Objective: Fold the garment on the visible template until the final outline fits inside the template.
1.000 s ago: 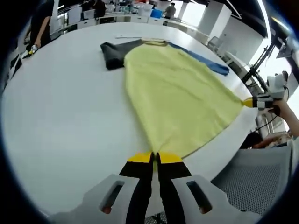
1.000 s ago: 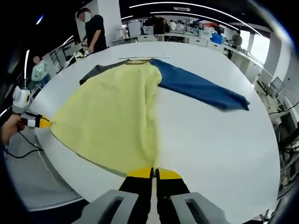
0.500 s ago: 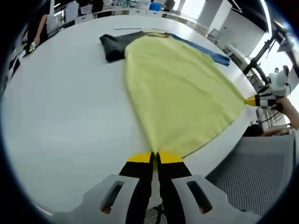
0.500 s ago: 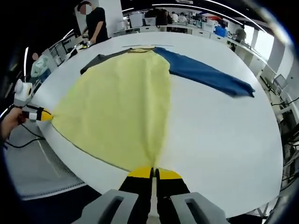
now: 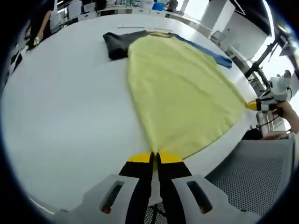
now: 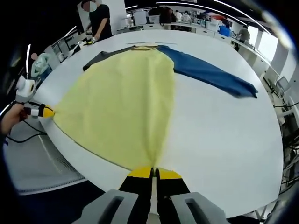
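A large white table carries the garment, which lies flat and spread across the surface, its yellow body fanning out from the far collar end toward the near edge of the table. In the right gripper view the same garment shows a blue sleeve stretched out to the right on the table top and a dark grey sleeve at the far left; in the left gripper view the grey sleeve lies folded at the far end, with the blue sleeve visible past the yellow body.

The left gripper has its yellow-tipped jaws pressed together on one near hem corner of the garment, at the table's near edge. The right gripper likewise has its jaws clamped on the other near hem corner. Each gripper also appears in the other's view, at the opposite hem corner: the right gripper on the right, the left gripper on the left, each held in a hand. The hem runs taut between the two corners.

A person stands at the far side of the table, beyond the garment.
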The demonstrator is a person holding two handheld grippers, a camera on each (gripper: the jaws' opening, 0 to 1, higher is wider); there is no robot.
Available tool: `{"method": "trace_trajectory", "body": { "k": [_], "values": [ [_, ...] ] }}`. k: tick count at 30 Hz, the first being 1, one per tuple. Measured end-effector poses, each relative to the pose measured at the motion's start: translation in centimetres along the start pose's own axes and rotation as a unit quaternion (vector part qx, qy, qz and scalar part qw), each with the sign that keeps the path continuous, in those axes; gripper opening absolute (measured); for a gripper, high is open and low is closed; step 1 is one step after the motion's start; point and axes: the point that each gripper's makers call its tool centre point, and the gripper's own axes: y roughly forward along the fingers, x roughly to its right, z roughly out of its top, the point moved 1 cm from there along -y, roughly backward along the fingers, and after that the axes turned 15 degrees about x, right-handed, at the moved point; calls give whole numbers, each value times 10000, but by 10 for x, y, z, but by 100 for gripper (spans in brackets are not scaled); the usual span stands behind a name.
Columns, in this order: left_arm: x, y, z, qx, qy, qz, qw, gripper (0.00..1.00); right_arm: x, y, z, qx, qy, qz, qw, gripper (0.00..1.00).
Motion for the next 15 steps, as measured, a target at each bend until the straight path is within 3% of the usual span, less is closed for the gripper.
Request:
{"method": "trace_trajectory", "body": {
  "k": [11,13,15],
  "values": [
    [1,-3,-2,70,149,117,9998,2,-2,-3,-2,14,37,78,10000,0],
    [-1,-4,0,140,204,217,9995,12,0,-4,0,75,38,77,9999,2],
    [-6,-5,6,331,343,362,9982,29,2,-4,3,186,184,58,9996,11]
  ]
}}
